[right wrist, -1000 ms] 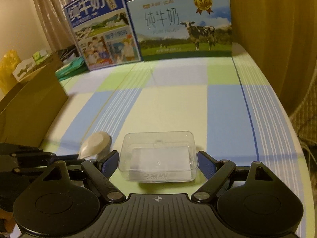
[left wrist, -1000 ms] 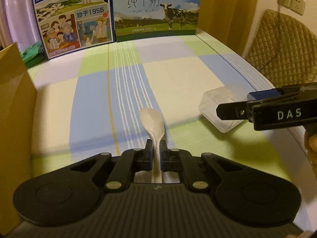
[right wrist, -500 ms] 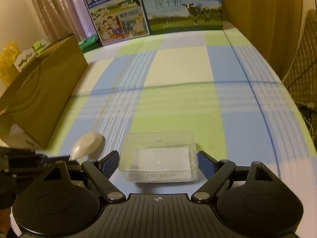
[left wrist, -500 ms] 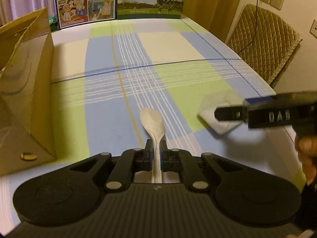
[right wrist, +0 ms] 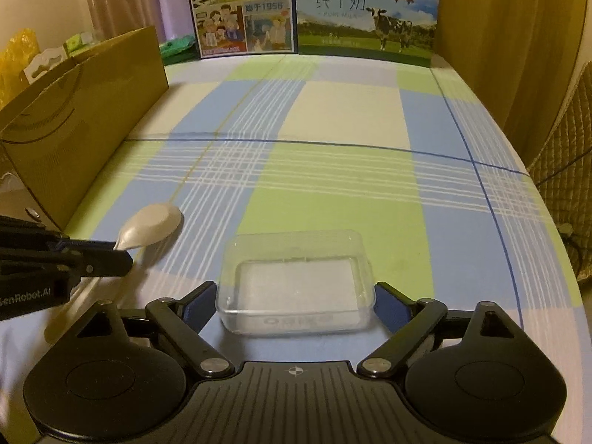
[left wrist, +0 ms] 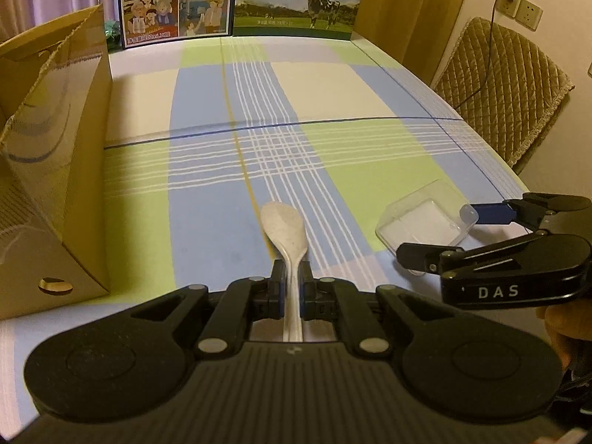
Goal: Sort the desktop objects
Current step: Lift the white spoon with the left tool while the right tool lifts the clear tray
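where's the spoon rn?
Spoon is clamped by its handle in the left gripper, bowl forward over the tablecloth, left of the clear box.

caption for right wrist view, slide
Right gripper jaws hold a clear plastic box; left gripper holds a spoon alongside.

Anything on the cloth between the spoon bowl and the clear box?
Nothing: bare plaid tablecloth separates spoon and clear box, shown in the right wrist view.

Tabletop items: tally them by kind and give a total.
Printed milk cartons: 2
Brown paper bag: 1
Off-white plastic spoon, in the left gripper: 1
Clear plastic rectangular box, between the right gripper's fingers: 1
Total: 5
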`<move>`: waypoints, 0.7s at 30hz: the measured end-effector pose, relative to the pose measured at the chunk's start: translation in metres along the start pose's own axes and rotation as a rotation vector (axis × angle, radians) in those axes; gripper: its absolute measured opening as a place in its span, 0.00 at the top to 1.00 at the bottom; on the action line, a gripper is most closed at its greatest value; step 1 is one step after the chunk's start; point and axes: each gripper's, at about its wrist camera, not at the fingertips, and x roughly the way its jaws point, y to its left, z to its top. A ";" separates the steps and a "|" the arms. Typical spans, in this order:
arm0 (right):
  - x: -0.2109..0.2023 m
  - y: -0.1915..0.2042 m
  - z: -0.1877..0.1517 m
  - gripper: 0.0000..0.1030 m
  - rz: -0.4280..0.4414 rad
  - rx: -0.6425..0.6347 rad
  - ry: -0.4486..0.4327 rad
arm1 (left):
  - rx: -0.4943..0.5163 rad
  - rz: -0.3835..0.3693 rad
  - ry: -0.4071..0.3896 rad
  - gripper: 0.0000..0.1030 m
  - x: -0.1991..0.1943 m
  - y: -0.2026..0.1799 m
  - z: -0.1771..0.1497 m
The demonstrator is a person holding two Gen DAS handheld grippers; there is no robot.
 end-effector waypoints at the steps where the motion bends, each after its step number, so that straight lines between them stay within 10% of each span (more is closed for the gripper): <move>1: 0.001 0.000 0.001 0.13 -0.001 0.001 -0.002 | -0.001 0.000 0.000 0.96 0.000 0.000 0.000; 21: -0.005 0.003 0.008 0.20 -0.013 0.033 -0.048 | -0.001 -0.009 -0.038 0.96 -0.004 -0.003 0.006</move>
